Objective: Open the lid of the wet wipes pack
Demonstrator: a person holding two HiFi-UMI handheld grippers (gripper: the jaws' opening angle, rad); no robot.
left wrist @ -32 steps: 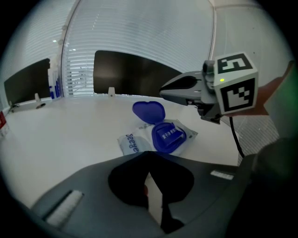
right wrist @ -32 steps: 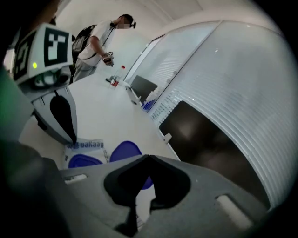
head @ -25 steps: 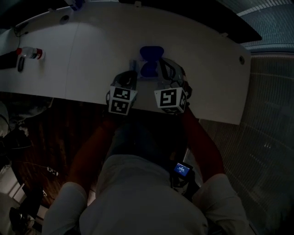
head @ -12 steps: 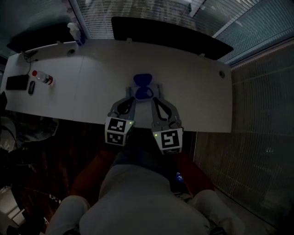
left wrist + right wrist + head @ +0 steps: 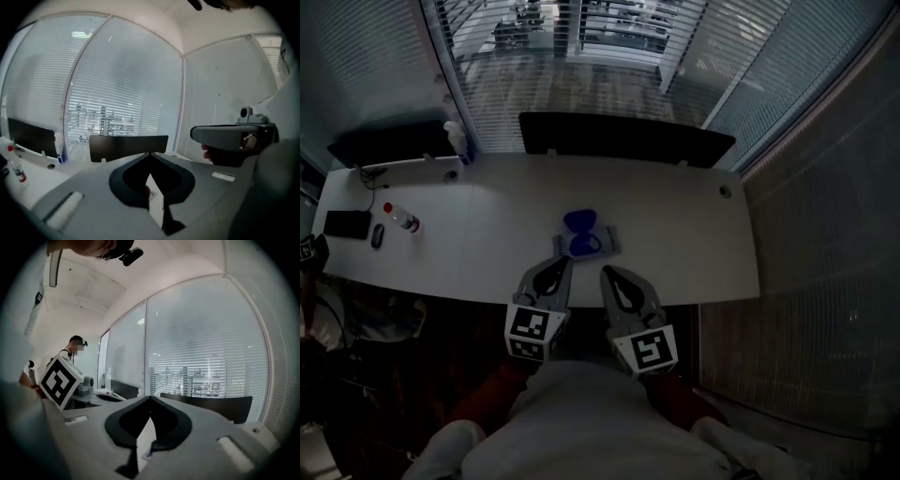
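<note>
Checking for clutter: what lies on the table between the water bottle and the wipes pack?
Nothing. The head view shows only bare white table between the bottle and the wipes pack.

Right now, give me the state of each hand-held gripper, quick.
Left hand-held gripper: closed, jaws tip to tip, holding nothing.
Right hand-held gripper: closed, jaws tip to tip, holding nothing.

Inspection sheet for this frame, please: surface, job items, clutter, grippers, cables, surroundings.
Surface: white table, dimly lit.
Job's things: wet wipes pack near the front edge; blue lid looks flipped open.
Clutter: red-capped bottle, black device, spray bottle, all at left.
Grippers: left hand-held gripper and right hand-held gripper shut, empty, at the near edge, clear of the pack.
Cables: thin cable at left rear.
Surroundings: black panel, window blinds.
</note>
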